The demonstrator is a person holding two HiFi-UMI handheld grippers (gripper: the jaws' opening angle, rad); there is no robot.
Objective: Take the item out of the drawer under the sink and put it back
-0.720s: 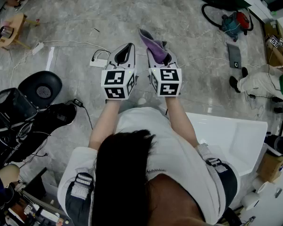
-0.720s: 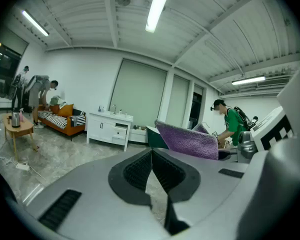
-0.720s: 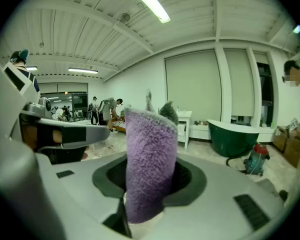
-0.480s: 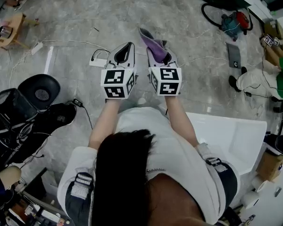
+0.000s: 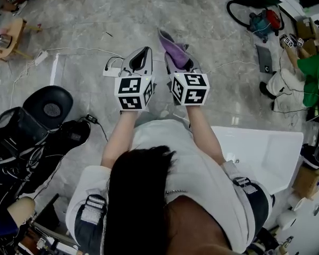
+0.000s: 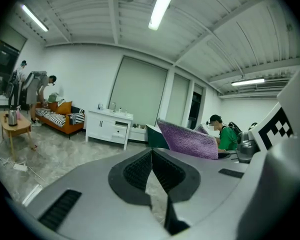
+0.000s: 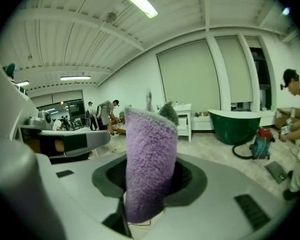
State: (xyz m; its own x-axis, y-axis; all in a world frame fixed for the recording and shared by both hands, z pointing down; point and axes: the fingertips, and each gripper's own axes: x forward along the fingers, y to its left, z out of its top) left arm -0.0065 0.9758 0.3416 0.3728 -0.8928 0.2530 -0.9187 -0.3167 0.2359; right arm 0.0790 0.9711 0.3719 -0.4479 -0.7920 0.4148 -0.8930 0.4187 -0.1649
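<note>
A purple fluffy cloth (image 5: pixel 173 50) sticks up out of my right gripper (image 5: pixel 176 61), whose jaws are shut on it. In the right gripper view the cloth (image 7: pixel 150 159) stands upright between the dark pads, hiding the gap. My left gripper (image 5: pixel 143 54) is held just to the left of it, side by side over the floor, shut with nothing in it. In the left gripper view its pads (image 6: pixel 140 171) meet at the tip, and the cloth (image 6: pixel 190 140) shows to the right. No drawer is in view.
A white basin (image 5: pixel 266 153) lies at the lower right behind the person. A power strip (image 5: pixel 112 70) and cables run over the marble floor ahead. A black round seat (image 5: pixel 48 105) is at the left. A vacuum (image 5: pixel 263 23) and a person in green (image 5: pixel 313 73) are at the right.
Both grippers stay about where they were, the cloth still in the right one. The person in green at the right edge has come further into view.
</note>
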